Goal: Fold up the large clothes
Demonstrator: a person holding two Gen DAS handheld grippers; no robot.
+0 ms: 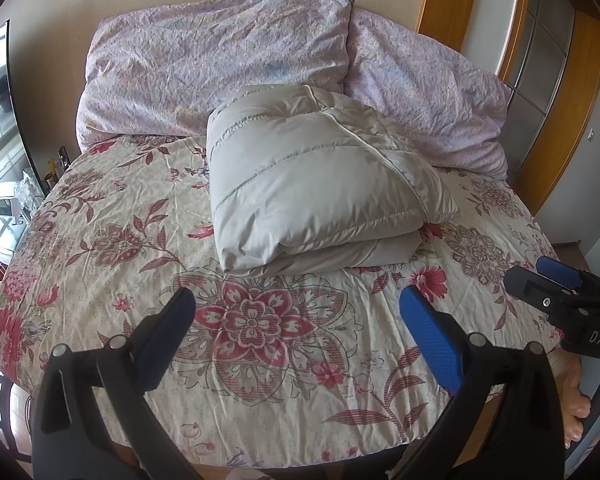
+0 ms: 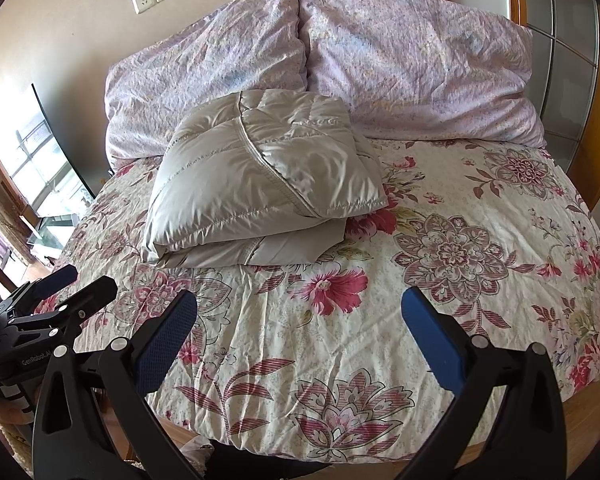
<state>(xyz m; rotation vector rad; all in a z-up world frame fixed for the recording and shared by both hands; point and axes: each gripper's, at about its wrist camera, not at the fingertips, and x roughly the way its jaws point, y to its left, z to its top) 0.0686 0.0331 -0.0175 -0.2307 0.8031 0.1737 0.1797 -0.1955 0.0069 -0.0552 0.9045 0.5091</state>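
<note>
Floral cotton bedspread (image 1: 260,360) under a folded puffer jacket, two empty grippers held low at the foot of the bed.

Largest first: the bed cover spreads wide, with two lilac pillows (image 2: 400,68) propped against the wall behind it. Mid-bed, just in front of the pillows, lies the beige quilted jacket (image 1: 320,176), folded into a thick, puffy bundle, its shiny shell creased and a pale piped seam running diagonally across the top layer. Nearer the camera, the left gripper (image 1: 300,320) hovers level above the cover, blue-padded jaws spread wide, gripping nothing. Beside it the right gripper (image 2: 300,320) hovers likewise, jaws wide apart and empty, well short of the jacket.
</note>
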